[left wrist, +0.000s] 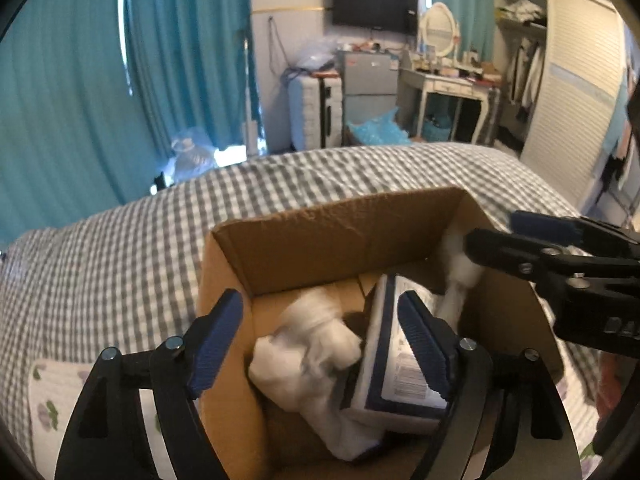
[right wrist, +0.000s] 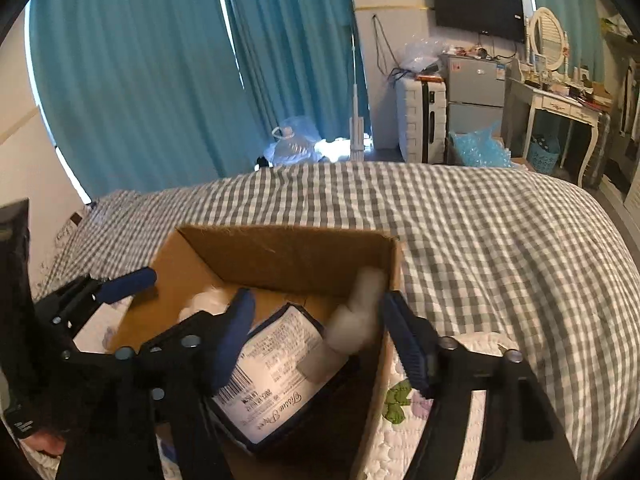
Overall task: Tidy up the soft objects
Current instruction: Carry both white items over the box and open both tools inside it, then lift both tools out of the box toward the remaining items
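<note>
Soft objects, three pieces, all inside the open cardboard box (left wrist: pixel 328 236) that stands on the checked bed (left wrist: pixel 120 240).

Item one: crumpled white cloth bundle (left wrist: pixel 308 356), lying on the box floor toward the left wall. I judge it light, limp and easily crushed; best pinched at a thick fold near its middle, as a thin edge would slip out.

Item two: tissue paper pack (right wrist: pixel 276 376), white with dark blue border and printed label, leaning on a slant against the bundle. I judge it light and springy under a slick film wrap; I would take it across its narrow sides, not by the flat face.

Item three: white fluffy piece (right wrist: pixel 356 320), blurred, at the box's right wall. Its exact shape I cannot tell.

Left hand-held gripper (left wrist: pixel 320 344): released, jaws spread wide above the box, the bundle and the edge of the pack in the gap between them, nothing held.

Right hand-held gripper (right wrist: pixel 320 340): released, jaws wide apart over the right side of the box, the fluffy piece between them but not clamped.

A quilted floral mat (right wrist: pixel 452 408) lies on the bed beside the box.
</note>
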`<state>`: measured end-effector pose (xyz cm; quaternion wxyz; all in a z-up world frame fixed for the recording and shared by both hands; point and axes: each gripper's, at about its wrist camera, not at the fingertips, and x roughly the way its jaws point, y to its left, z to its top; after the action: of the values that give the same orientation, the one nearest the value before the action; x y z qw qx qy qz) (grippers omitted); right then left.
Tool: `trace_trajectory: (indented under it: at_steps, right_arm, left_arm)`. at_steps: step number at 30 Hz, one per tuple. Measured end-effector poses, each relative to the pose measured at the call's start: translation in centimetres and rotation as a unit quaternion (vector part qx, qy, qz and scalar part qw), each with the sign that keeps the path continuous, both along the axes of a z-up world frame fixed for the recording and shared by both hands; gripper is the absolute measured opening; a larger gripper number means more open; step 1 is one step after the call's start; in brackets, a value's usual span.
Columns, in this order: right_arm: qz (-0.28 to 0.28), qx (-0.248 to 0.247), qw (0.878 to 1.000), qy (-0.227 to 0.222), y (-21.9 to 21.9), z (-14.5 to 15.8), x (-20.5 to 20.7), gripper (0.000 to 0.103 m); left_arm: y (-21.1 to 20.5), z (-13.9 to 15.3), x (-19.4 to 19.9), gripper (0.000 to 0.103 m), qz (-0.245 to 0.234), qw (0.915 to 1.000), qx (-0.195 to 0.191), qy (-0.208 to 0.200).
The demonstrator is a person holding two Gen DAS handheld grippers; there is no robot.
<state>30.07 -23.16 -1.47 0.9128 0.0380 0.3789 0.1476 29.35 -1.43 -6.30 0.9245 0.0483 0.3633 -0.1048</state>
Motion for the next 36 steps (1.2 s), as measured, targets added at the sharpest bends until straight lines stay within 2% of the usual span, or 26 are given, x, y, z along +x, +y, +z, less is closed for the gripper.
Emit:
trace_trajectory:
  at_steps: [5,8,12,13,15,19,21,25,28,33,36]
  right_arm:
    - [-0.008,-0.011,1.0,-0.025,-0.4,3.9,-2.4,0.071]
    - [-0.011,-0.009,0.999,-0.045,-0.8,7.4,-4.6,0.072]
    - [-0.015,-0.014,0.997,-0.078,-0.9,12.5,-8.6,0.076]
    - [-0.015,-0.014,0.996,-0.088,-0.9,13.9,-9.9,0.078]
    - [-0.014,-0.014,0.995,-0.102,-0.8,15.9,-12.2,0.082]
    - [0.003,0.001,0.993,-0.114,-0.5,19.0,-16.7,0.095]
    - [0.01,-0.001,0.993,-0.12,-0.1,20.1,-19.2,0.096]
    - [0.017,-0.019,0.992,-0.128,0.7,20.3,-22.9,0.097]
    - [0.02,-0.02,0.993,-0.117,1.2,19.0,-24.9,0.097]
    - [0.03,-0.016,0.996,-0.08,2.0,14.3,-26.7,0.097]
    - [0.037,-0.016,0.998,-0.049,3.1,10.7,-26.9,0.097]
  left_arm:
    - [0.3,3.3,-2.1,0.081,0.014,0.9996,0.013,-0.02]
    - [0.9,6.7,-4.2,0.081,0.02,0.9989,0.008,-0.042]
    - [1.8,12.2,-8.5,0.082,0.031,0.9953,0.004,-0.091]
    - [2.0,13.4,-9.7,0.083,0.034,0.9941,0.001,-0.103]
    - [2.6,15.6,-12.4,0.101,0.04,0.991,-0.004,-0.128]
    - [3.1,18.7,-17.3,0.102,0.045,0.9851,0.003,-0.166]
    - [3.5,19.6,-19.5,0.102,0.049,0.9829,0.004,-0.178]
    - [4.0,19.6,-23.0,0.102,0.056,0.9805,0.012,-0.188]
    - [4.3,18.0,-24.9,0.102,0.055,0.9811,0.025,-0.184]
    - [4.9,13.8,-25.4,0.102,0.068,0.9864,0.041,-0.144]
    - [5.6,10.8,-25.1,0.102,0.072,0.9903,0.036,-0.113]
